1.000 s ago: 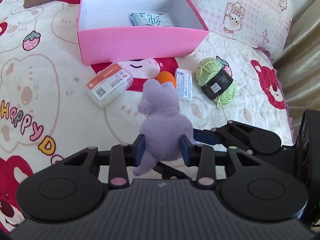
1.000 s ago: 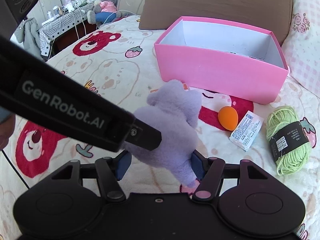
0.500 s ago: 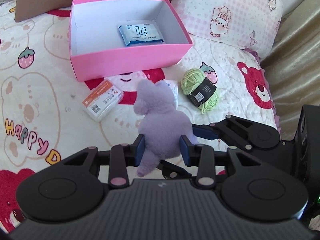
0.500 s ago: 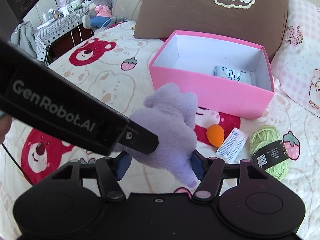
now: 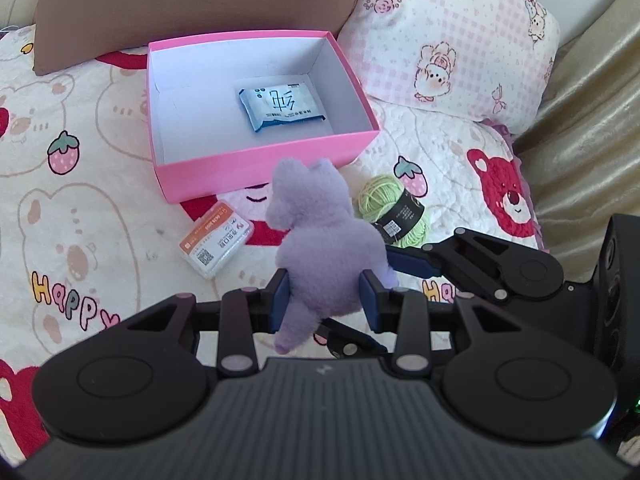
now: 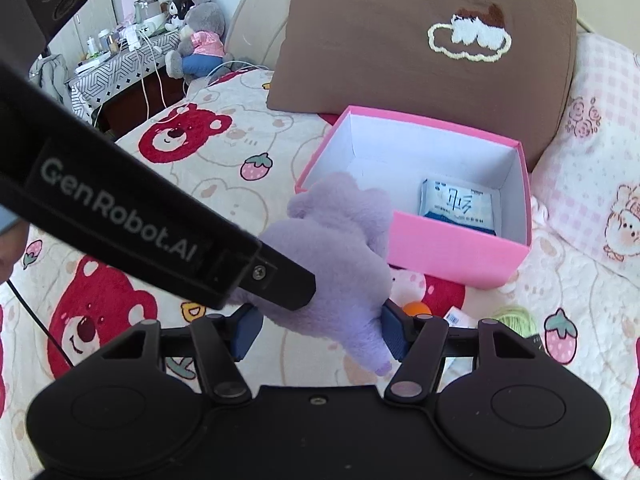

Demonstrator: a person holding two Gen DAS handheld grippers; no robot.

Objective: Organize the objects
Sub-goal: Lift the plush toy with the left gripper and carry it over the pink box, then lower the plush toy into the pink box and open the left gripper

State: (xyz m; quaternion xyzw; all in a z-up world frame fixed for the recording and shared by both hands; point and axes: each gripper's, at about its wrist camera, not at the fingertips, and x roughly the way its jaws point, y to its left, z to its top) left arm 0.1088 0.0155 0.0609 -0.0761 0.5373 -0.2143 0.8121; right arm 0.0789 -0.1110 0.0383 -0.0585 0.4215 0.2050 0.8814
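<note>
A purple plush toy [image 5: 328,248] hangs above the bedspread, held from two sides. My left gripper [image 5: 325,305] is shut on its lower body, blue pads pressing both flanks. My right gripper [image 6: 319,332] is shut on it too, with its blue fingers [image 5: 410,265] reaching in from the right in the left wrist view. The plush toy [image 6: 340,252] partly covers the near left corner of an open pink box [image 6: 452,256]. In the box [image 5: 256,168] lies a blue and white packet [image 5: 280,106].
On the bear-print bedspread in front of the box lie a green yarn ball [image 5: 394,210], an orange and white card box [image 5: 218,244], an orange sponge [image 6: 416,309] and a small white packet [image 6: 456,316]. A brown pillow [image 6: 420,40] and a pink checked pillow [image 5: 448,36] stand behind.
Both grippers have risen together with the plush toy between them. The bedspread and the box look smaller and farther below, and more of the box's inside shows.
</note>
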